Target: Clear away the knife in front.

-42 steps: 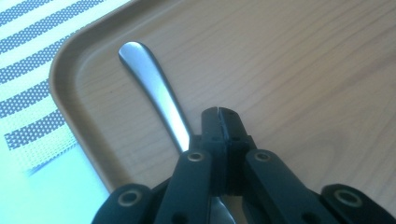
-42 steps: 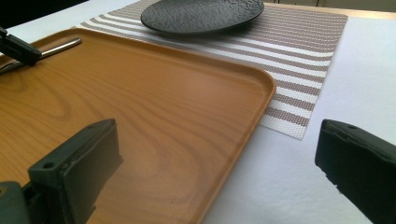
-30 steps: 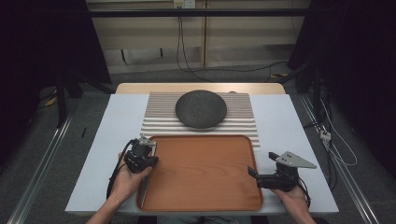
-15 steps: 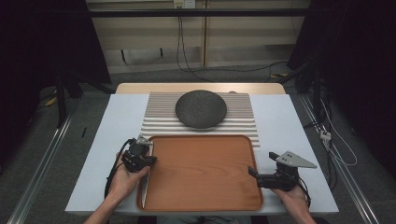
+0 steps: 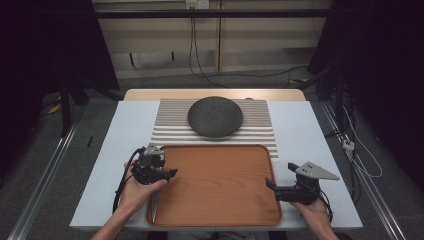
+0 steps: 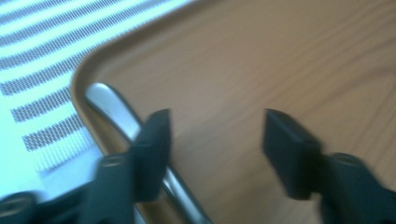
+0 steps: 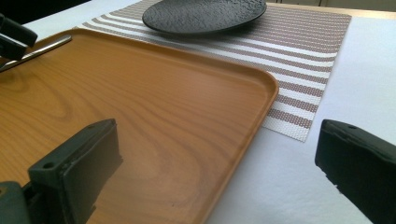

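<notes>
A brown wooden tray [image 5: 215,185] lies at the table's near edge. A slim metal utensil [image 5: 154,206] rests along its left inner rim, and its handle [image 6: 108,99] passes under one jaw in the left gripper view. My left gripper [image 5: 171,173] hovers at the tray's left side; its jaws have just been opening and nothing sits between the pads [image 6: 156,140]. My right gripper [image 5: 270,184] stands open at the tray's right edge, the rim [image 7: 261,88] lying between its widely parted jaws, untouched.
A dark round plate [image 5: 215,116] sits on a striped placemat [image 5: 260,127] behind the tray. White table surface [image 5: 310,145] flanks the tray on both sides. Cables trail on the floor beyond the table.
The left gripper's jaws now stand apart over the tray's left edge, with the utensil lying loose along the rim. Both hands have stayed where they were.
</notes>
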{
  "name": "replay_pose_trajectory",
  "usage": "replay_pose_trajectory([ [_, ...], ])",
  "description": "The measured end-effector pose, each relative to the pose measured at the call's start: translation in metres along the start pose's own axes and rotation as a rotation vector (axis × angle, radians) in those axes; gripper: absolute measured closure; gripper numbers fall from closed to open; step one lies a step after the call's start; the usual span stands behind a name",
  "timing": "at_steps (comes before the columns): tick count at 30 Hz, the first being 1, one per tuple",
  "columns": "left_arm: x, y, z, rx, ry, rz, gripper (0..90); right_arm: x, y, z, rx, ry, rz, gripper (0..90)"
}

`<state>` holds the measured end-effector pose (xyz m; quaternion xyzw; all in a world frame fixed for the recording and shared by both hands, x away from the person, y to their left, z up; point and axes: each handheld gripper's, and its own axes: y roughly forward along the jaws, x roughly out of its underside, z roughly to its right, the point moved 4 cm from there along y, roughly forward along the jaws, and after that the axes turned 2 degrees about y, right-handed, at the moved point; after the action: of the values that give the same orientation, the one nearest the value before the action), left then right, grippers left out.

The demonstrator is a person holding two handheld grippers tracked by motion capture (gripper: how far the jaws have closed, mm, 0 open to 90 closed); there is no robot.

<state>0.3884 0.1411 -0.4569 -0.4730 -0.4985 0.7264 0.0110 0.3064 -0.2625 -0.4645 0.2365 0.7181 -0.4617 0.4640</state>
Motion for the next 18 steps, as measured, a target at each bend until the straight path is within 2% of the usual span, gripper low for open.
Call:
replay_pose_trajectory([
  [3, -0.003, -0.002, -0.002, -0.024, -0.017, 0.031, 14.0, 0.0, 0.001, 0.0, -0.002, -0.002, 0.001, 0.0],
  [4, -0.003, -0.003, -0.001, -0.019, -0.025, 0.033, 9.8, 0.0, 0.001, 0.0, -0.001, -0.001, 0.001, 0.0],
  [5, -0.002, -0.004, -0.002, -0.012, -0.012, 0.04, 7.7, 0.0, 0.001, 0.0, -0.002, -0.001, 0.0, 0.0],
  [7, -0.002, -0.009, -0.002, 0.016, -0.02, 0.055, 6.7, 0.0, 0.001, 0.0, 0.0, 0.0, 0.001, 0.0],
  [8, -0.001, -0.012, -0.002, 0.017, -0.032, 0.073, 6.7, 0.0, 0.001, 0.001, 0.0, 0.002, 0.002, 0.0],
  [10, -0.001, -0.018, -0.002, 0.002, -0.043, 0.101, 6.7, 0.0, 0.001, 0.001, 0.001, 0.003, 0.002, 0.0],
  [13, 0.0, -0.026, -0.001, -0.039, -0.024, 0.121, 7.2, 0.0, 0.002, 0.0, -0.001, 0.004, 0.0, 0.0],
  [14, 0.0, -0.028, -0.001, -0.041, -0.024, 0.133, 7.3, 0.0, 0.002, 0.0, -0.001, 0.004, -0.001, 0.0],
  [16, 0.002, -0.031, 0.0, -0.053, 0.001, 0.124, 8.0, 0.0, 0.002, 0.0, -0.003, 0.005, -0.006, 0.0],
  [18, 0.004, -0.034, 0.002, -0.042, -0.009, 0.127, 7.9, 0.0, 0.003, 0.0, -0.003, 0.007, -0.005, 0.0],
])
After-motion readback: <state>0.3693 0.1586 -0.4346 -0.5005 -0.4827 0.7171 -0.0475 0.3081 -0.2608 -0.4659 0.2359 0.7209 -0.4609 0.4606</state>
